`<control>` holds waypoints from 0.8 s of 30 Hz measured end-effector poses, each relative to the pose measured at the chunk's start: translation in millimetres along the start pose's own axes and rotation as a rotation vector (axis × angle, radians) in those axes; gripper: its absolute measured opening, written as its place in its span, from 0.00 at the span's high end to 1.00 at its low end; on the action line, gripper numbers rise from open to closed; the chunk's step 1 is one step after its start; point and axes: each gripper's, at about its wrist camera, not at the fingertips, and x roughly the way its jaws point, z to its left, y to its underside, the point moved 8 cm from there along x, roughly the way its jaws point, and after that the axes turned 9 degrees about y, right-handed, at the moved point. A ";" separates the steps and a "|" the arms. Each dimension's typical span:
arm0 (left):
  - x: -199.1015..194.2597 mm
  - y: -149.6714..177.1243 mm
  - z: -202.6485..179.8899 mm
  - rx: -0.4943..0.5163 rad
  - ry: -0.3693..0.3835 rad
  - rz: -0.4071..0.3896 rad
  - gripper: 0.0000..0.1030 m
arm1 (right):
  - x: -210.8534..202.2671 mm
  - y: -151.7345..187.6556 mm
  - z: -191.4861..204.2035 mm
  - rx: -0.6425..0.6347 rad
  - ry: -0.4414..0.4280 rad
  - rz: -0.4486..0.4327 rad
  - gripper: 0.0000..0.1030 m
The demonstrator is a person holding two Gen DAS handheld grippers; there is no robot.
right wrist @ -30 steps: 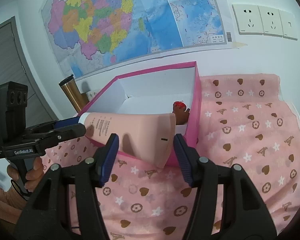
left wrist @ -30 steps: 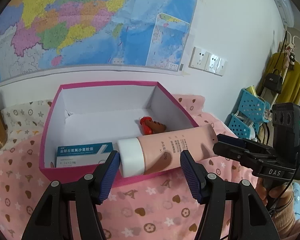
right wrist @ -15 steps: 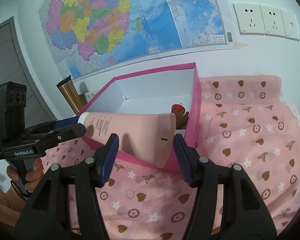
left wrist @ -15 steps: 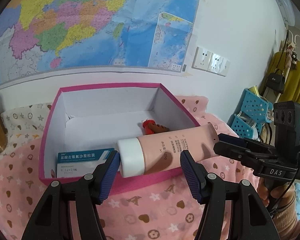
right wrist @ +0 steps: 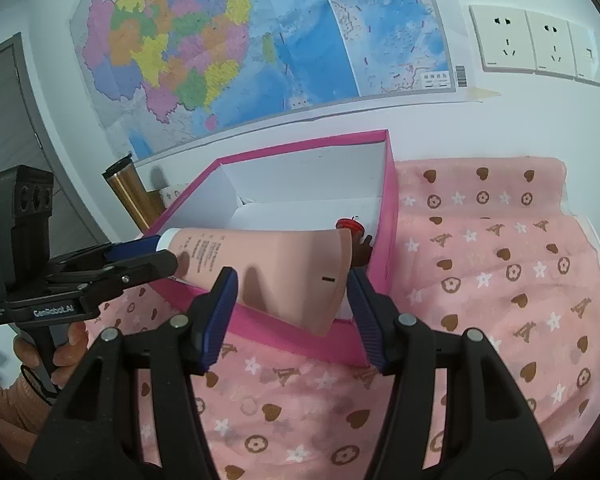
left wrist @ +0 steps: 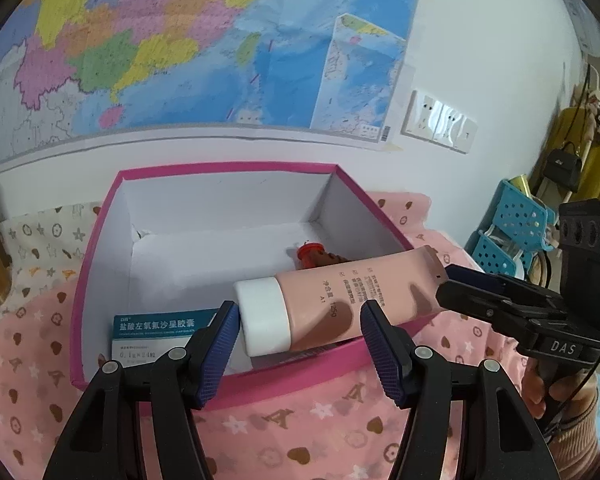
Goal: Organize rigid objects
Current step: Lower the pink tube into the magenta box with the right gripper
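Note:
A pink cosmetic tube (left wrist: 340,296) with a white cap (left wrist: 262,320) hangs level over the front part of a pink box (left wrist: 96,280) with a white inside. My left gripper (left wrist: 300,320) is shut on the cap end. My right gripper (right wrist: 292,284) is shut on the flat crimped end (right wrist: 312,280). In the left wrist view the right gripper (left wrist: 444,284) shows at the tube's far end. Inside the box lie a blue-and-white medicine carton (left wrist: 156,332) and a small brown figure with a red top (left wrist: 316,254).
The box stands on a pink patterned cloth (right wrist: 500,280) against a wall with a map. A gold flask (right wrist: 128,196) stands left of the box. Blue baskets (left wrist: 512,232) sit off to the right. A person's hand (right wrist: 68,344) holds the left gripper's handle.
Both grippers have carried the tube forward together, over the box's near wall. The box looks closer and more of the medicine carton shows. Neither grip has changed.

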 end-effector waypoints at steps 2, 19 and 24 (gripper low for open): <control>3.8 0.2 5.1 -0.012 -0.002 0.008 0.39 | 3.5 -1.5 1.2 -0.007 0.002 0.004 0.42; 21.0 6.3 26.5 -0.071 0.003 0.075 0.39 | 23.7 1.9 3.9 -0.021 0.030 0.052 0.42; 3.9 11.5 22.1 -0.051 -0.027 0.034 0.19 | 12.0 6.8 5.7 -0.012 0.024 0.028 0.40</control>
